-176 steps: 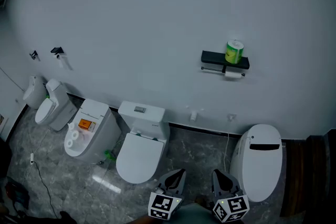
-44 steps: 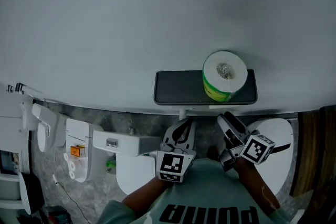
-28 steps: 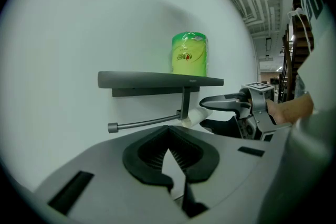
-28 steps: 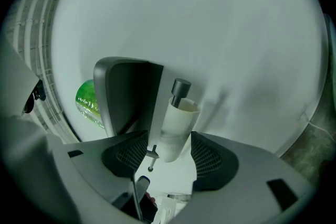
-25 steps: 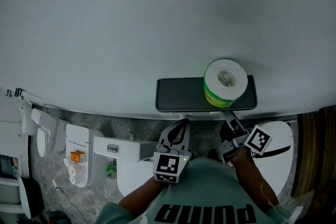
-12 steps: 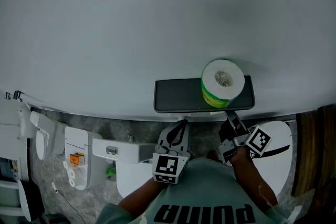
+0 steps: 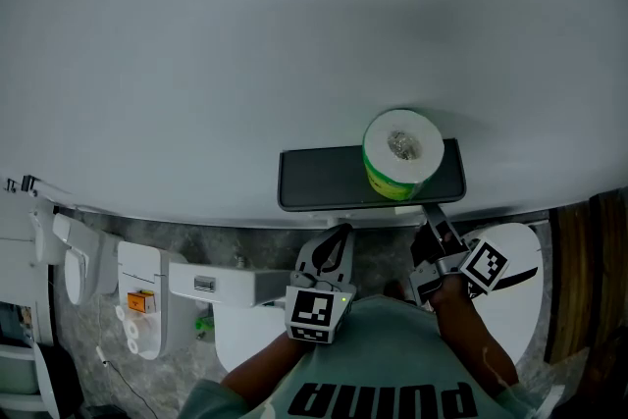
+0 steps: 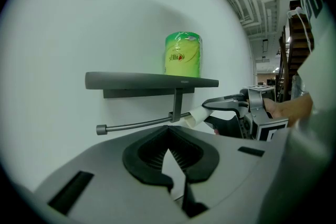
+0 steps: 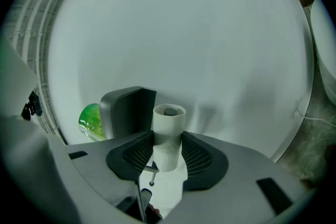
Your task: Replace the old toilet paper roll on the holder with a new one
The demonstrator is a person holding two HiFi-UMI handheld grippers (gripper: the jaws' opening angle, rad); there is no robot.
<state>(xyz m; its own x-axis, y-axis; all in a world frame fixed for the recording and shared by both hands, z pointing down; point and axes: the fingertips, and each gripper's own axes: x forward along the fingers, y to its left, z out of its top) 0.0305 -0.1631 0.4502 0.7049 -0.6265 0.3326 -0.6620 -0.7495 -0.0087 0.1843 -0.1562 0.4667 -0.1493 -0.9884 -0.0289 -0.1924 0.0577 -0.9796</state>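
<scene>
A new roll in green wrap [image 7: 400, 155] [image 8: 183, 54] stands on the dark wall shelf [image 7: 314, 177] [image 8: 131, 80]. Under the shelf runs the holder bar [image 8: 136, 124], and the old roll's bare cardboard tube [image 9: 168, 134] [image 8: 195, 116] sits on its right end. My right gripper [image 9: 168, 147] [image 7: 432, 221] has just been closing and its pads now press both sides of the tube. My left gripper [image 7: 334, 235] [image 8: 170, 157] hangs shut and empty below the shelf's middle, apart from the bar.
The white wall is close behind the shelf. Below on the floor stand white toilets [image 7: 245, 309] [image 7: 510, 255] and one at the left with an orange label [image 7: 142, 309]. A dark wooden frame [image 7: 589, 289] borders the right side.
My right gripper has reached in under the shelf's right end and closed on the cardboard tube. The left gripper has stayed put.
</scene>
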